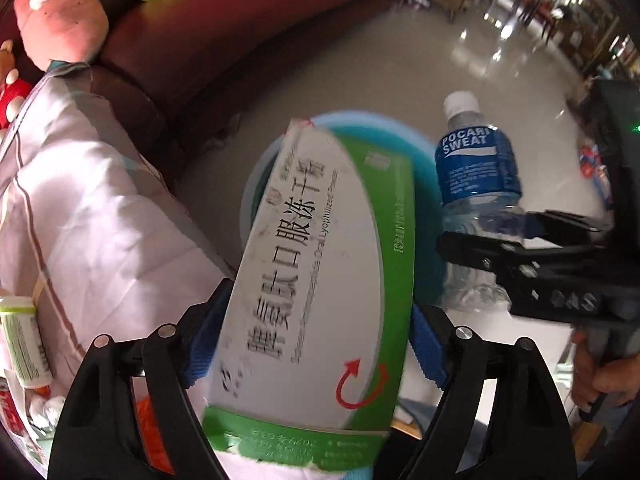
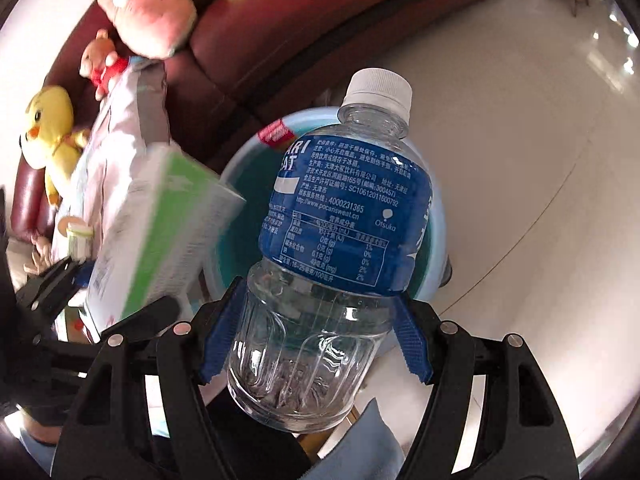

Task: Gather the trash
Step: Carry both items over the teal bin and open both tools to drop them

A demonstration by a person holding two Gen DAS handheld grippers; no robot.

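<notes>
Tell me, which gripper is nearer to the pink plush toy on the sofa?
Left. The left gripper, carrying the green-and-white medicine box, is on the sofa side, closer to the pink plush toy. The right gripper, carrying the Pocari Sweat bottle, is farther out over the floor.

Clear ribbed plastic bottle [image 2: 316,280], printed cardboard box [image 1: 320,264], glossy tiled floor [image 1: 400,68], dark leather sofa [image 1: 224,28]

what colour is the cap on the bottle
White, clearest in the right wrist view: the bottle has a ribbed white cap.
</notes>
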